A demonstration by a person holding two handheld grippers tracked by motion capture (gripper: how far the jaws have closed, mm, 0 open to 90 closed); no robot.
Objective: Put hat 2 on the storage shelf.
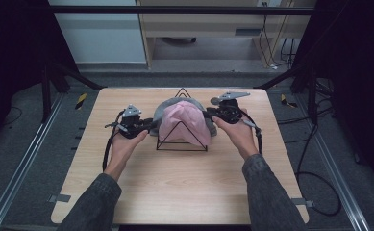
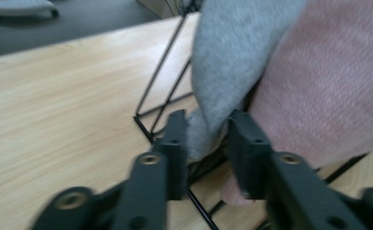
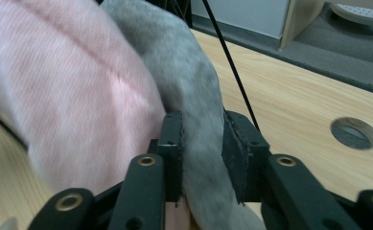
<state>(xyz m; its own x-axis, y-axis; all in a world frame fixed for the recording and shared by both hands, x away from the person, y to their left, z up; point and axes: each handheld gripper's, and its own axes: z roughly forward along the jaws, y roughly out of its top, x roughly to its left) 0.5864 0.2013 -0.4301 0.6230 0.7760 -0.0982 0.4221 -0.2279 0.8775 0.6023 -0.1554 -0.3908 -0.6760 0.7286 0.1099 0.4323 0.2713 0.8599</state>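
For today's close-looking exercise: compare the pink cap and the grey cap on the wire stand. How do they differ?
The pink cap sits in front and shows most of its surface; the grey cap lies behind it, showing as a rim around it. The grey cap's edge lies between the jaws of both the left gripper and the right gripper; the pink cap lies beside them. Both are soft fabric and rest on the black wire stand.

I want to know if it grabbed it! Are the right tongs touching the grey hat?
Touching. In the right gripper view, the grey hat fills the space between the right tongs, and both jaws press against its fabric.
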